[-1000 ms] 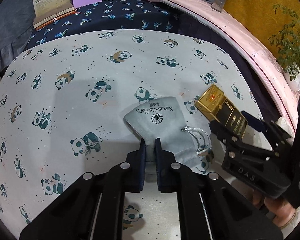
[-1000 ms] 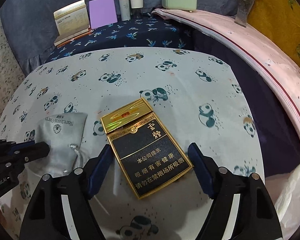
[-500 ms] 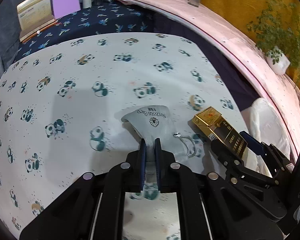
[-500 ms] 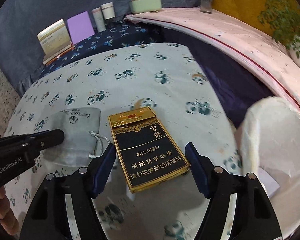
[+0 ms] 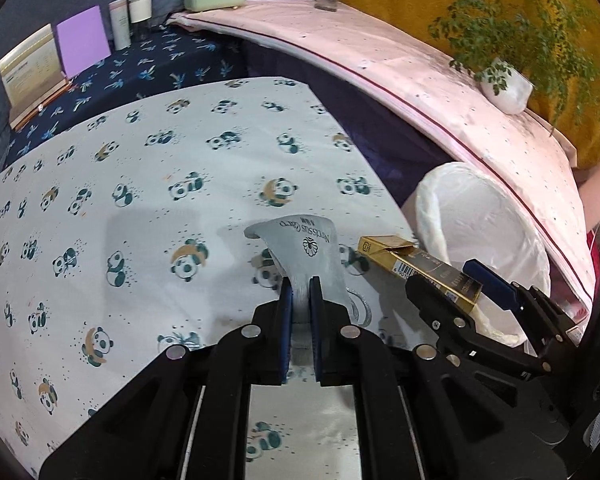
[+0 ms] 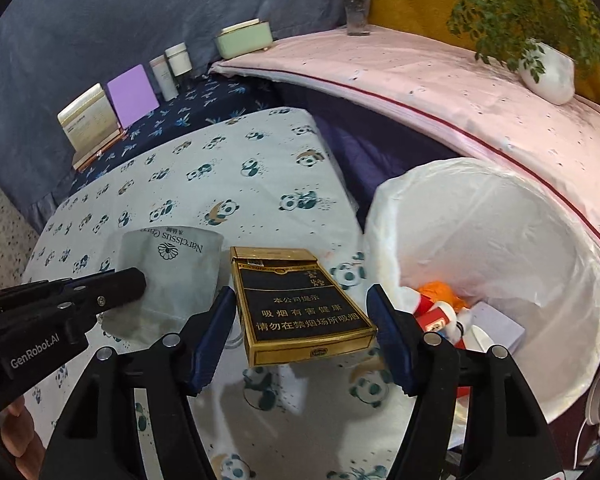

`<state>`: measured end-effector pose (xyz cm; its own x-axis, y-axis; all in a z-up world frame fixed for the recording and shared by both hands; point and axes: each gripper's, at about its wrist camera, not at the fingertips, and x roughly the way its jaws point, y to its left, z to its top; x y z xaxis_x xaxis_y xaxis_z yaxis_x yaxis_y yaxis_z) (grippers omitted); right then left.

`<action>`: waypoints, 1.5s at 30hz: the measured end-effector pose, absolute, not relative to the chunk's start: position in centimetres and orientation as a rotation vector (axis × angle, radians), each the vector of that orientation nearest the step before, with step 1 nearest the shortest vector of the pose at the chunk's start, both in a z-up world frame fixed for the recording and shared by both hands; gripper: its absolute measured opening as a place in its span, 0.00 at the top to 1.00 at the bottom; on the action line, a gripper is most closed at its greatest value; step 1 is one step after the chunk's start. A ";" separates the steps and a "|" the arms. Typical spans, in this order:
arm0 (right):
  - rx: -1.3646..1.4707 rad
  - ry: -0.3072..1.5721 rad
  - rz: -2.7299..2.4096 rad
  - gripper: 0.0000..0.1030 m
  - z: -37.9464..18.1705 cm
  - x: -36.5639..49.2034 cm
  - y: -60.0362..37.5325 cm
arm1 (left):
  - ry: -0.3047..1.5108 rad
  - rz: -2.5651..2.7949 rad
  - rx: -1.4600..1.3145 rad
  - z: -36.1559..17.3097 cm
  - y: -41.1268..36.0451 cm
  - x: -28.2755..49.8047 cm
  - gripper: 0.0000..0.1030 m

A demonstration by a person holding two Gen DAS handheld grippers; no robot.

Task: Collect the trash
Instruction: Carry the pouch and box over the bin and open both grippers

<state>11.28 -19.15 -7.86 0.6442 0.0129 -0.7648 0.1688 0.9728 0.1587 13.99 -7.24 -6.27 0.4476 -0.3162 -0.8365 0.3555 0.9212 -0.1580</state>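
My left gripper is shut on a grey drawstring pouch and holds it lifted above the panda cloth. The pouch also shows in the right wrist view. My right gripper is shut on a black and gold cigarette box, held above the table's right edge; the box also shows in the left wrist view. A bin lined with a white bag stands just right of the table and holds several pieces of trash.
The table with the panda cloth lies below. Boxes, a purple card and jars stand on a dark blue surface behind. A pink shelf with a potted plant curves behind the bin.
Both grippers have risen and moved right toward the bin, carrying the pouch and the cigarette box. The bin has come fully into view.
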 end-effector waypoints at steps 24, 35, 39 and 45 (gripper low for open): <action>0.349 0.781 -0.254 0.75 -5.9 7.4 -30.2 | 0.957 -0.593 0.155 -2.4 -17.7 11.4 0.93; 0.386 0.728 -0.348 0.42 -5.1 4.4 -33.4 | 0.939 -0.677 0.140 -1.6 -22.5 11.6 0.64; 0.393 0.719 -0.352 0.39 -4.8 3.7 -33.8 | 0.917 -0.669 0.132 -1.6 -22.7 11.5 0.48; 0.380 0.721 -0.343 0.34 -4.6 3.3 -33.4 | 0.934 -0.632 0.121 -2.2 -21.8 11.8 0.47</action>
